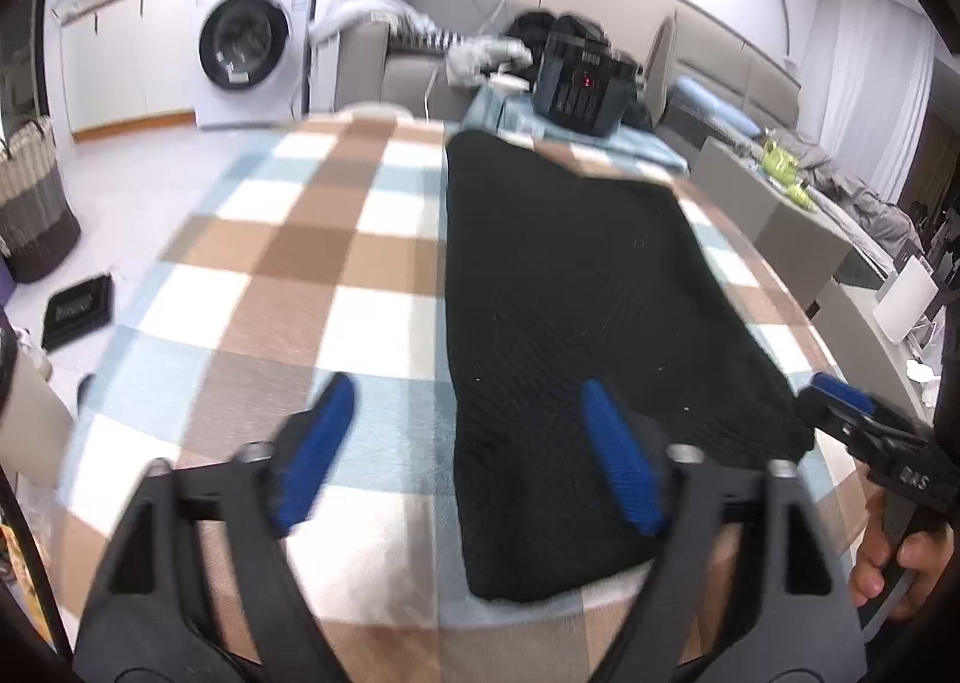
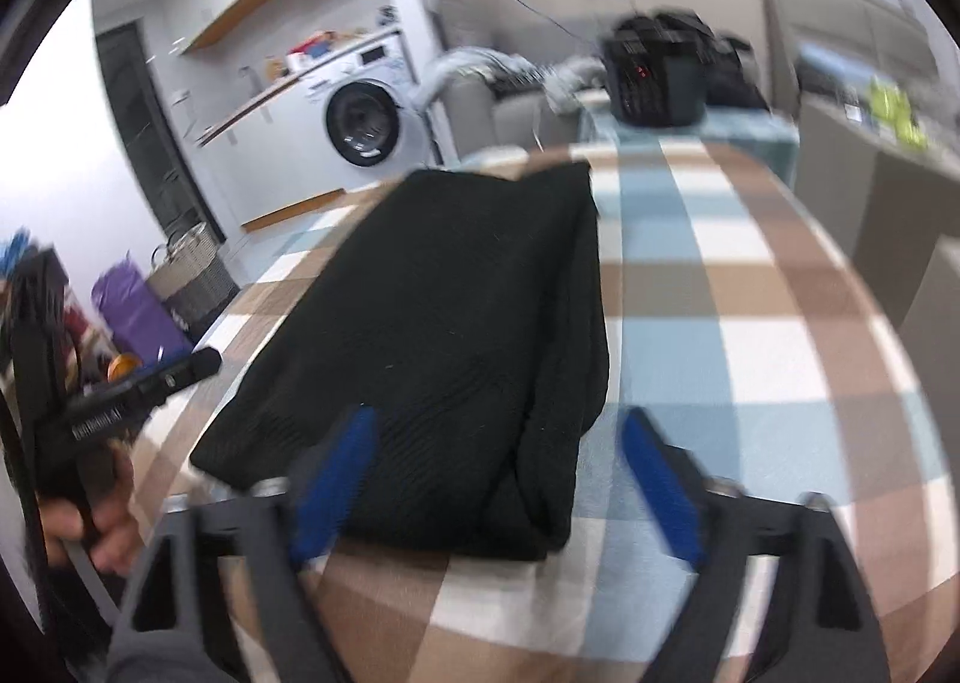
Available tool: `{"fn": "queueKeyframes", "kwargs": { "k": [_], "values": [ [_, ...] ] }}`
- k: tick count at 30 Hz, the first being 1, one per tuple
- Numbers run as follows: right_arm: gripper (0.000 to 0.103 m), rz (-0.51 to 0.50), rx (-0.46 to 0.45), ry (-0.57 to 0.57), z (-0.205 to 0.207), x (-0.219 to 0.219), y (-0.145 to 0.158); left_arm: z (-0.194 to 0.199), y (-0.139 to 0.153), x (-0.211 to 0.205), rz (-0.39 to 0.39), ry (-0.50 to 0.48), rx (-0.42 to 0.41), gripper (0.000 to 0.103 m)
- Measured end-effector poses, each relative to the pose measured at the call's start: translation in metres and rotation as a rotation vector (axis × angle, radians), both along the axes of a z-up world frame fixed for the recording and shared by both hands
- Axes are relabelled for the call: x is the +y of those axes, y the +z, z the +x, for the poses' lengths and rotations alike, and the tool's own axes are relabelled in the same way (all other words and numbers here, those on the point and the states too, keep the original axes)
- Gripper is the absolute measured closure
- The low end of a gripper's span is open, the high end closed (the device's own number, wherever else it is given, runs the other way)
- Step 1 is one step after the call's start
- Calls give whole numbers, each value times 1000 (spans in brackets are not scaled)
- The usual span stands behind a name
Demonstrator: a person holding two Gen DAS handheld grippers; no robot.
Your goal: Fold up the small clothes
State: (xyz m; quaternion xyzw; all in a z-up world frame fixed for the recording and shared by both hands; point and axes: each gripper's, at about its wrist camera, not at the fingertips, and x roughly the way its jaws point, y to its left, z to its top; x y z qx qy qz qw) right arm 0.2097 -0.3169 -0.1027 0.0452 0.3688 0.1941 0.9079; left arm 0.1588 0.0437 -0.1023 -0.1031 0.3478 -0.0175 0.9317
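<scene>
A black knitted garment [image 1: 576, 323] lies folded into a long rectangle on the checked tablecloth [image 1: 288, 275], reaching from the near edge toward the far end. My left gripper [image 1: 467, 389] hovers open over its near left edge, one blue pad above the cloth and the other above the garment, holding nothing. In the right wrist view the same garment [image 2: 444, 311] fills the middle. My right gripper [image 2: 501, 419] stands open above its near right corner with nothing gripped. Each gripper also shows in the other's view: the right gripper [image 1: 840, 398] at the far right, the left gripper [image 2: 174, 374] at the left, each held by a hand.
A black box with a red display [image 1: 576, 83] sits on a blue cloth at the table's far end. Beyond it are a grey sofa with clothes and a washing machine [image 1: 252, 53]. A woven basket [image 1: 30, 203] and a black tray [image 1: 78, 311] are on the floor at left.
</scene>
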Motion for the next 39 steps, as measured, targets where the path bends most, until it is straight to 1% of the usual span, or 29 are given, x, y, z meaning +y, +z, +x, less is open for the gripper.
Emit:
{"fn": "queueKeyframes", "kwargs": {
  "k": [2, 5, 6, 9, 12, 18, 21, 26, 31, 35, 39],
  "values": [
    [3, 2, -36, 33, -9, -2, 6, -14, 7, 1, -7, 7, -40, 18],
    [1, 12, -63, 73, -17, -7, 10, -32, 12, -1, 2, 2, -101, 7],
    [0, 23, -67, 77, -19, -10, 10, -38, 13, -3, 17, 0, -123, 1],
    [0, 66, -53, 91, -19, -15, 8, -49, 15, -9, 39, 6, -153, 1],
    [0, 81, -82, 80, -22, -19, 7, -54, 13, -12, 38, 9, -171, 1],
    [0, 34, -161, 97, -33, -14, 10, -56, 12, -20, 73, -10, -212, 1],
    [0, 35, -200, 104, -38, -13, 12, -56, 11, -21, 86, -13, -213, 1],
    [0, 35, -229, 113, -41, -11, 11, -58, 8, -20, 94, -20, -215, 1],
    [0, 43, -246, 110, -42, -12, 9, -63, 6, -19, 107, -10, -225, 1],
    [0, 43, -248, 106, -41, -12, 7, -66, 5, -14, 92, 0, -233, 1],
    [0, 45, -264, 109, -44, -13, 8, -67, 4, -13, 98, -1, -239, 1]
  ]
}}
